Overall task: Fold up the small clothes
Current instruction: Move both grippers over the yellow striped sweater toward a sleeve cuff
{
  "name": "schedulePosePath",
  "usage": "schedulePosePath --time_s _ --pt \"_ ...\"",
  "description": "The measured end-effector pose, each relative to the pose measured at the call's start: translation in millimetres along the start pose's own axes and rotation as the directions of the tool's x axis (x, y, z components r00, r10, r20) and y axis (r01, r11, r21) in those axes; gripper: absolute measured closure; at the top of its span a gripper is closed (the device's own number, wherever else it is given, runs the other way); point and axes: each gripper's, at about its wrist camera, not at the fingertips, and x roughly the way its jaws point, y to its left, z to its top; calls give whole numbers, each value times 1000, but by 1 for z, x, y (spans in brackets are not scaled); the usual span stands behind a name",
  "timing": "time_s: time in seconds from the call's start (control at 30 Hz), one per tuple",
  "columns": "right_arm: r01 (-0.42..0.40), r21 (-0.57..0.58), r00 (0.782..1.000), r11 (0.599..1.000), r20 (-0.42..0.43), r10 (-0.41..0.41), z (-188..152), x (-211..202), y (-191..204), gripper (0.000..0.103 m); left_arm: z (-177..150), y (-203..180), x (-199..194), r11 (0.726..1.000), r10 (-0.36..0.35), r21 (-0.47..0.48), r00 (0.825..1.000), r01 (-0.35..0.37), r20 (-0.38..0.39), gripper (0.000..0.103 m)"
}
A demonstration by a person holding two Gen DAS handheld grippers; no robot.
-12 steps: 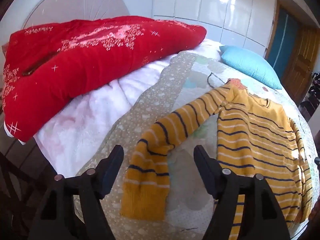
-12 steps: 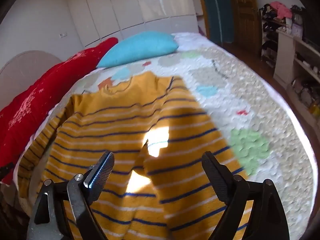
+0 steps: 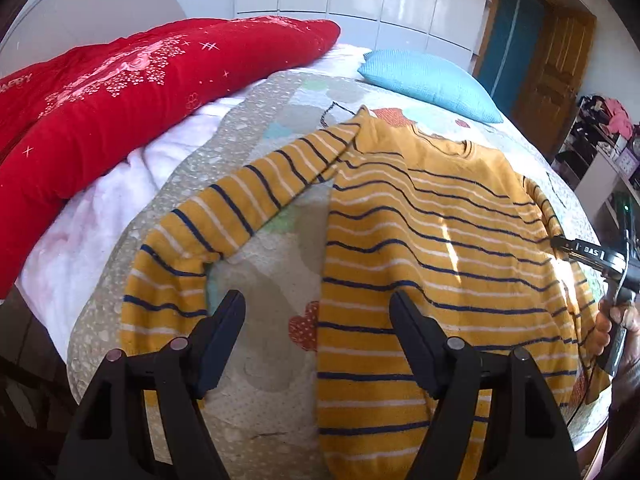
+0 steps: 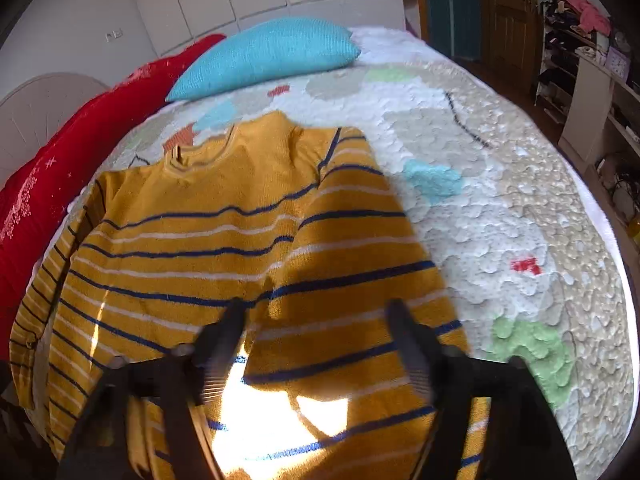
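A small yellow sweater with navy and white stripes [image 3: 432, 240] lies flat on the bed, neck away from me. Its left sleeve [image 3: 224, 216] stretches out to the left, bent down at the cuff. My left gripper [image 3: 318, 312] is open and empty, hovering over the bed cover between that sleeve and the sweater's body. In the right wrist view the sweater [image 4: 224, 248] has its right sleeve [image 4: 360, 248] folded over the body. My right gripper [image 4: 316, 320] is open, blurred, just above that folded sleeve; it also shows at the left wrist view's right edge [image 3: 580, 252].
The bed has a quilted patterned cover [image 4: 500, 200]. A red quilt [image 3: 120, 100] lies along the far left, over a white blanket [image 3: 92, 248]. A blue pillow [image 4: 272, 52] sits at the head. Shelves with clutter [image 4: 592, 80] stand to the right.
The left gripper has swung right, so the sweater's body now fills more of its view. The right gripper has moved forward over the sweater and is blurred with motion.
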Motion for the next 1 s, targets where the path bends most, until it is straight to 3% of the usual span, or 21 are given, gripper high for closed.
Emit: schedulePosePath --time_s 0.07,0.1,0.17,0.23,0.3,0.4,0.43,0.47,0.53,0.63,0.83,1.0 --pt "47 -12 999 999 -19 -47 6 4 -8 91 -1 -5 2 1000 -8 5 1000 8 -3 29" --pt "54 5 998 999 -12 -54 11 0 -18 93 -1 -5 3 1000 -5 8 1000 5 0 29" --pt "183 38 983 982 -7 -183 25 -7 -43 93 -2 -4 6 1000 13 9 1000 -13 0 29" --pt "362 40 931 931 39 -363 44 -14 -61 93 -2 -2 10 1000 17 -8 1000 -17 -14 29" --pt "487 40 872 873 43 -488 55 -11 -78 93 -3 -1 10 1000 3 -26 1000 -3 -26 29" --pt "522 42 853 852 11 -522 55 -21 -90 71 -4 -3 3 1000 5 -14 1000 -5 -18 29" --pt "487 66 872 871 24 -490 47 -26 -93 59 -5 -4 1 1000 9 -10 1000 -9 -12 29" --pt "465 80 882 882 44 -469 40 -38 -93 53 -5 -4 -2 1000 10 -8 1000 -10 -7 29" --pt "363 136 926 922 63 -373 19 -55 -102 46 -6 -3 -5 1000 -1 -12 1000 1 0 29" --pt "234 217 964 948 75 -255 -22 -91 -113 40 -10 -4 -7 1000 -25 -18 1000 25 1 29" --pt "96 324 990 941 66 -124 -121 -130 -125 33 -23 -18 -3 995 -99 -2 994 99 -40 29" --pt "-17 342 995 940 102 -19 -169 -126 -95 33 -31 -34 -14 991 -130 31 991 132 -39 29"
